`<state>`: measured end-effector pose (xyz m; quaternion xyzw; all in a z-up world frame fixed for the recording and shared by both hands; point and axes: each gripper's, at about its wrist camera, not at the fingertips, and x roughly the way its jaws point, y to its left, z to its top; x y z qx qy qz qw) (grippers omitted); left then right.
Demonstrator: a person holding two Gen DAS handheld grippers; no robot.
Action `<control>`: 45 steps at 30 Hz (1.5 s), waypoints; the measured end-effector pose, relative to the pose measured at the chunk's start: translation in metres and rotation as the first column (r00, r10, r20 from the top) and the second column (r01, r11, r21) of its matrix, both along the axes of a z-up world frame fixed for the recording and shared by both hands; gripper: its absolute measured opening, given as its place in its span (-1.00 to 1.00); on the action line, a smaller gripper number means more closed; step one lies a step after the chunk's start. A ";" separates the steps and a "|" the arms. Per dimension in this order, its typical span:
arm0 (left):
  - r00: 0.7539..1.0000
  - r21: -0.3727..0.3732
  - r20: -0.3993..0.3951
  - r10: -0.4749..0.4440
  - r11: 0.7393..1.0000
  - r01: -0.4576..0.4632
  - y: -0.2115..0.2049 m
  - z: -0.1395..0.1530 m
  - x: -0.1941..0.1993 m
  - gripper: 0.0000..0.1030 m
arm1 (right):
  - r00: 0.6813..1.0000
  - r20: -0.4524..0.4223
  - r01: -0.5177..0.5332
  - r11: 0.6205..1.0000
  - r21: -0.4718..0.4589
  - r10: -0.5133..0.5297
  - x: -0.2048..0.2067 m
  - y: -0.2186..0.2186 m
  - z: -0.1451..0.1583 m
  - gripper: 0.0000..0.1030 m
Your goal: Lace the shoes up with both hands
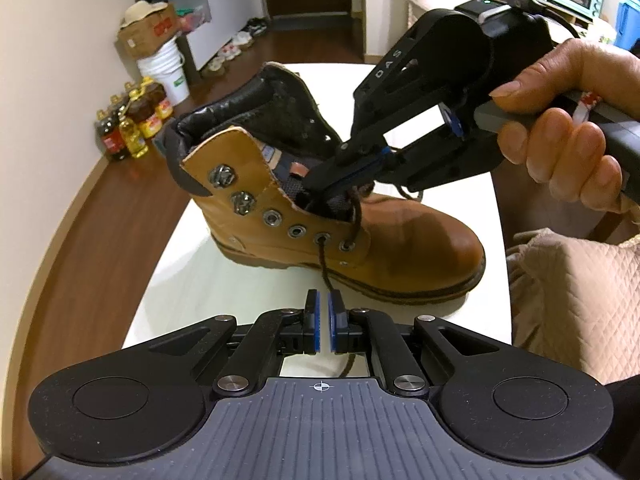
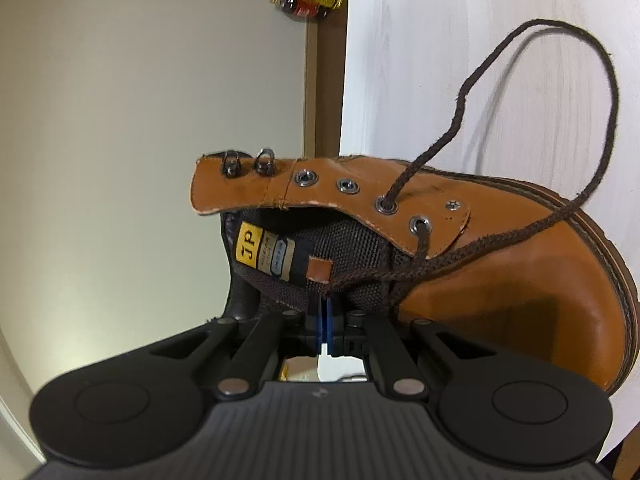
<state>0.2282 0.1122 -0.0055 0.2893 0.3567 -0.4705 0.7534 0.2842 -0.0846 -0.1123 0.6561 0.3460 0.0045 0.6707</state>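
A tan leather boot (image 1: 420, 248) stands on a white table (image 1: 180, 280), toe to the right, its upper eyelets unlaced. A dark brown lace (image 1: 325, 268) drops from a lower eyelet and passes between the near-closed pads of my left gripper (image 1: 323, 300), in front of the boot. A hand (image 1: 560, 140) holds my right gripper (image 1: 316, 188), whose fingers reach down onto the tongue. In the right wrist view my right gripper (image 2: 322, 304) is shut on the other lace end, and the lace (image 2: 404, 178) loops wide over the table (image 2: 440, 60) beside the boot (image 2: 520, 300).
Oil bottles (image 1: 132, 128) and a white bucket (image 1: 168, 72) under a cardboard box stand on the wooden floor to the left. A quilted beige cloth (image 1: 568, 300) lies against the table's right edge. The table's left edge runs close to the boot.
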 end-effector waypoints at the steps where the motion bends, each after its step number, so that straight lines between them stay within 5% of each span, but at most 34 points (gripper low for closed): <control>1: 1.000 0.000 0.002 0.000 1.000 0.000 -0.001 -0.001 0.000 -0.89 | 1.000 -0.002 -0.010 1.000 0.003 0.010 0.002 0.000 -0.001 -0.94; 28: 0.998 0.013 0.067 0.004 1.000 -0.005 -0.020 -0.002 0.016 -0.74 | 0.991 -0.007 -0.132 0.990 -0.040 0.132 0.046 0.014 -0.014 -0.94; 31: 0.997 0.013 0.076 -0.009 1.000 0.008 -0.021 -0.003 0.016 -0.93 | 0.991 -0.006 -0.131 0.991 -0.039 0.131 0.049 0.014 -0.015 -0.94; 36: 0.995 0.014 0.091 -0.031 0.999 0.029 -0.024 -0.005 0.016 -0.96 | 0.993 -0.005 -0.120 0.992 -0.033 0.119 0.052 0.012 -0.016 -0.87; 45: 0.995 0.272 0.099 0.027 0.961 -0.053 0.063 -0.025 0.009 -0.96 | 0.994 0.008 0.110 0.992 -0.067 -0.109 0.010 -0.007 -0.011 -0.76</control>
